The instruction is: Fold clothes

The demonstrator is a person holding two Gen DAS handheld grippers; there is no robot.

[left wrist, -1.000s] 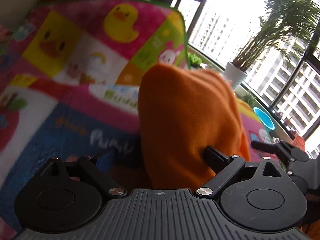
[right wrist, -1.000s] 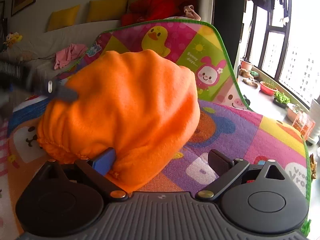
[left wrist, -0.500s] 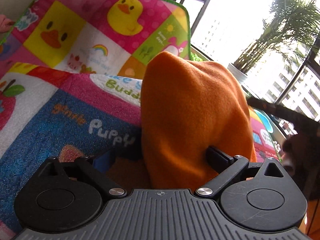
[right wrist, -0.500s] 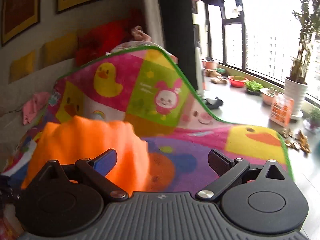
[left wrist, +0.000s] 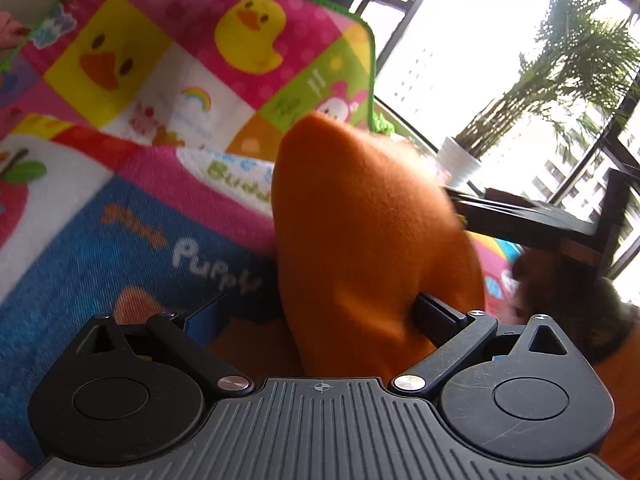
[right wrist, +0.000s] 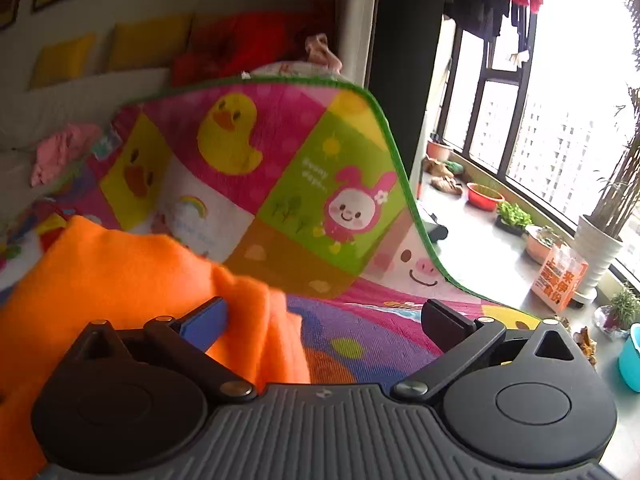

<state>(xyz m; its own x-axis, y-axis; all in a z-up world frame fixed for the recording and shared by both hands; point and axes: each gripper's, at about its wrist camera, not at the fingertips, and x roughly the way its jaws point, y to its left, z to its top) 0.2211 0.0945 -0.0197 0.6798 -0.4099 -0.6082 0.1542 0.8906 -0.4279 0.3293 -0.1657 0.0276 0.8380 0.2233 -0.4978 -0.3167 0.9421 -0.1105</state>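
Observation:
An orange fleece garment (left wrist: 360, 220) stands bunched in a tall mound on the colourful cartoon play mat (left wrist: 120, 220). My left gripper (left wrist: 320, 314) is open, its fingers wide apart, with the mound filling the gap and pressing against the right finger (left wrist: 436, 314). In the right wrist view the garment (right wrist: 112, 272) lies low at the left, a fold draped by the blue left pad (right wrist: 204, 320). My right gripper (right wrist: 324, 318) is open with only the mat (right wrist: 280, 152) showing between its fingers. Blurred and dark, the right gripper (left wrist: 528, 220) shows beyond the mound in the left wrist view.
The mat's far end rises against a sofa with yellow cushions (right wrist: 64, 60) and a pink garment (right wrist: 60, 152). To the right, by the windows, the floor holds a potted plant (right wrist: 596, 256), a red basin (right wrist: 484, 196), an orange bag (right wrist: 560, 280) and a teal tub (right wrist: 630, 360).
My right gripper has pulled back and to the right of the orange garment, which now fills only its lower left. The left gripper stays against the mound; the right gripper has swung into its view.

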